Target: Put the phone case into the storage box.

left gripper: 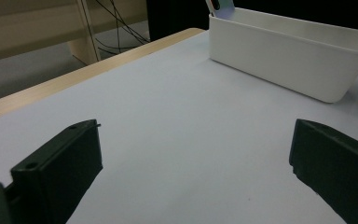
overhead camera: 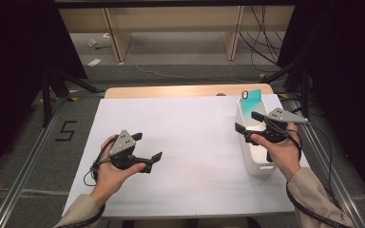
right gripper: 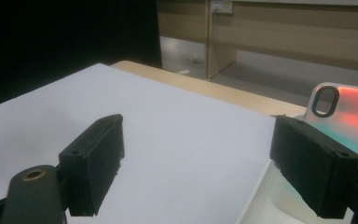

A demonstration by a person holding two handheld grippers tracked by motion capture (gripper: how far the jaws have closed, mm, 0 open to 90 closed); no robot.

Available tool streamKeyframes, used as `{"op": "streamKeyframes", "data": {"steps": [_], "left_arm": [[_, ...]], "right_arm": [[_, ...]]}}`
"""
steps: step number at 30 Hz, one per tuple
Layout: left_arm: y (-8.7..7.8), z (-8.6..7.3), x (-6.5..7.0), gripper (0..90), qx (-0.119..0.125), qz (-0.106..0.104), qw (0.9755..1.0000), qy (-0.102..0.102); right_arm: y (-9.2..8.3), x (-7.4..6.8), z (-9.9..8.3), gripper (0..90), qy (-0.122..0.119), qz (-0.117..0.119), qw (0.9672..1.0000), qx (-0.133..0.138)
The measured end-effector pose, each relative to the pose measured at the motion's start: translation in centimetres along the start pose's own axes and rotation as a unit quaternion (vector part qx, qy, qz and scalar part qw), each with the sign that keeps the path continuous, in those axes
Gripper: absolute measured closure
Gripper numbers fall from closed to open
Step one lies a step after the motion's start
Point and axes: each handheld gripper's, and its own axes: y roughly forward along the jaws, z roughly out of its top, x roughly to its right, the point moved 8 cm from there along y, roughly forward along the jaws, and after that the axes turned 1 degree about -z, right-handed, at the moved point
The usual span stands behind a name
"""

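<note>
Now right tool (overhead camera: 253, 126) wide open, empty, over white bin (overhead camera: 247, 152); left tool (overhead camera: 148, 148) likewise.

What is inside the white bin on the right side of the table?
A phone case leans upright at the far end of the white bin. The right gripper and hand cover part of the inside, so anything more there is hidden.

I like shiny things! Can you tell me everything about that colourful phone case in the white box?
The phone case looks like glossy plastic, teal in the high view and glowing pink-orange in the right gripper view. Near its top corner is an oval camera hole with a dark rim. It stands upright, leaning at the far end of the white bin, its top poking above the rim. The right gripper hovers close with jaws open, one jaw just in front of the case; whether it touches cannot be told.
</note>
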Motion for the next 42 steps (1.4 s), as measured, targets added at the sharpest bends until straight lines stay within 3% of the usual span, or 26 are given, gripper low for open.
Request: {"op": "streamKeyframes", "data": {"steps": [9,18,42], "left_arm": [[0.0,0.0,0.0,1.6,0.0,0.0,1.0,0.0],[0.0,0.0,0.0,1.6,-0.001,0.001,1.0,0.0],[0.0,-0.1,-0.2,1.6,-0.002,0.004,1.0,-0.001]], "right_arm": [[-0.6,-0.7,-0.4,18.3,-0.005,0.01,0.9999,-0.001],[-1.2,-1.6,-0.8,18.6,-0.018,0.035,0.9992,0.003],[-1.9,-2.9,-1.8,19.2,-0.033,0.047,0.9984,-0.001]]}}
